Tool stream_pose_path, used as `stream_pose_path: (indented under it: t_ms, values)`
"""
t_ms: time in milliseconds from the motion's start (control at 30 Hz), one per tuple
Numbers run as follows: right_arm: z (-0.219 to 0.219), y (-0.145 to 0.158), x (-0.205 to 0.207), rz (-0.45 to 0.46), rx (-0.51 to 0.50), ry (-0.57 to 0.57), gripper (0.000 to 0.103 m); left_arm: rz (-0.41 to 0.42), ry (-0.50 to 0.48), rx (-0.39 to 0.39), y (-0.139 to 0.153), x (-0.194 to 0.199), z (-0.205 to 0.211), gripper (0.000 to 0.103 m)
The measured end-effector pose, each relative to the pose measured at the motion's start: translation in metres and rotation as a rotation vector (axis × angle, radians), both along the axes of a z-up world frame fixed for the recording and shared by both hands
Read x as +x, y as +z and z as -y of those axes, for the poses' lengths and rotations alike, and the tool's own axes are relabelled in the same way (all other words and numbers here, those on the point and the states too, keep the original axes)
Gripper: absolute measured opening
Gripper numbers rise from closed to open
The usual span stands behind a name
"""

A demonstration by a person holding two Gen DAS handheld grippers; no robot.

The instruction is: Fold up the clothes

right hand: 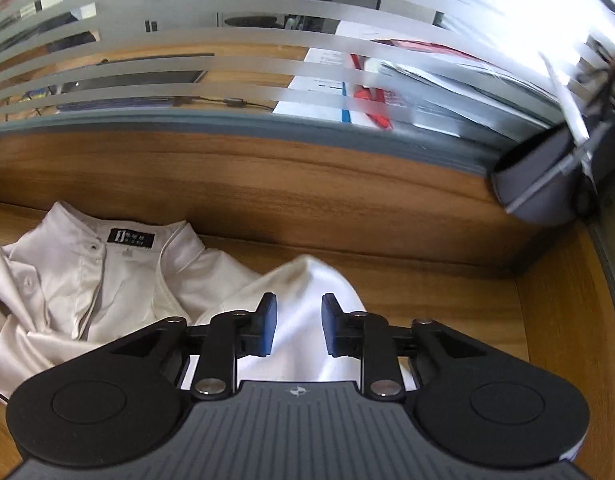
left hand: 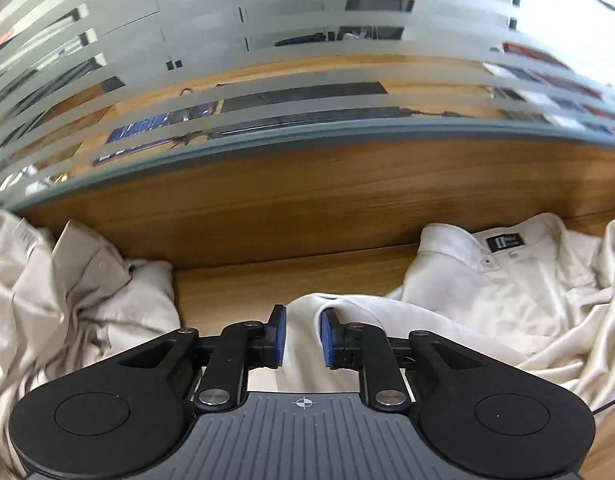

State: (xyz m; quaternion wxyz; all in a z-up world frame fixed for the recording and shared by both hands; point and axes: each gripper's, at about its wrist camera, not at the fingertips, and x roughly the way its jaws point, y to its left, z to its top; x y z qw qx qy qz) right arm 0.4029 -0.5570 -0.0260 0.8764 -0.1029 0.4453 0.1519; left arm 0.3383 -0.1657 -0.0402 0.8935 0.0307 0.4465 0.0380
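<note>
I see a brown wooden desk top [left hand: 235, 292] with lines in the wood. At its back stands a low wooden board [left hand: 307, 192], the same brown colour. On top of the board sits a tall glass wall with pale frosted stripes [left hand: 267, 20] and a grey rim [right hand: 227, 124] along its bottom. Through the clear gaps I can see another wooden desk [left hand: 307, 68] on the far side, with dark flat things and some papers on it, all blurry. Bright white light [right hand: 547, 12] comes in at the top right. A wooden side wall [right hand: 563, 304] closes the desk on the right.
</note>
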Motion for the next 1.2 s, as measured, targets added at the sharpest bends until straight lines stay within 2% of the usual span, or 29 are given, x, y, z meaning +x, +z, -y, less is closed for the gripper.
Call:
stream_pose_path:
  t_ms: [67,300,467,633,767,867,1000,1133,1200]
  values:
    - [0.009,0.000,-0.014,-0.007,0.016,-0.012,0.028,0.006,0.009,-0.015,0.004,-0.013,-0.004,0.035]
    - [0.042,-0.015,-0.074,-0.087,0.085,-0.104,0.028,-0.023,0.013,-0.031,-0.002,-0.062,-0.004,0.037]
    - [0.058,-0.039,-0.105,-0.179,0.201,-0.195,0.028,-0.075,0.032,-0.055,-0.015,-0.090,0.001,0.038]
    - [0.051,-0.068,-0.119,-0.266,0.320,-0.244,0.029,-0.112,0.036,-0.076,-0.024,-0.111,0.008,0.038]
    - [0.041,-0.086,-0.116,-0.269,0.336,-0.278,0.031,-0.139,0.049,-0.100,-0.030,-0.122,0.008,0.040]
    - [0.042,-0.088,-0.112,-0.229,0.377,-0.326,0.040,-0.149,0.071,-0.125,-0.034,-0.128,0.003,0.045]
    - [0.039,-0.090,-0.106,-0.199,0.389,-0.346,0.040,-0.174,0.118,-0.163,-0.044,-0.129,-0.005,0.048]
    - [0.041,-0.088,-0.103,-0.179,0.409,-0.351,0.040,-0.195,0.206,-0.265,-0.058,-0.120,-0.017,0.049]
    - [0.044,-0.086,-0.101,-0.173,0.422,-0.356,0.035,-0.197,0.276,-0.309,-0.064,-0.117,-0.023,0.049]
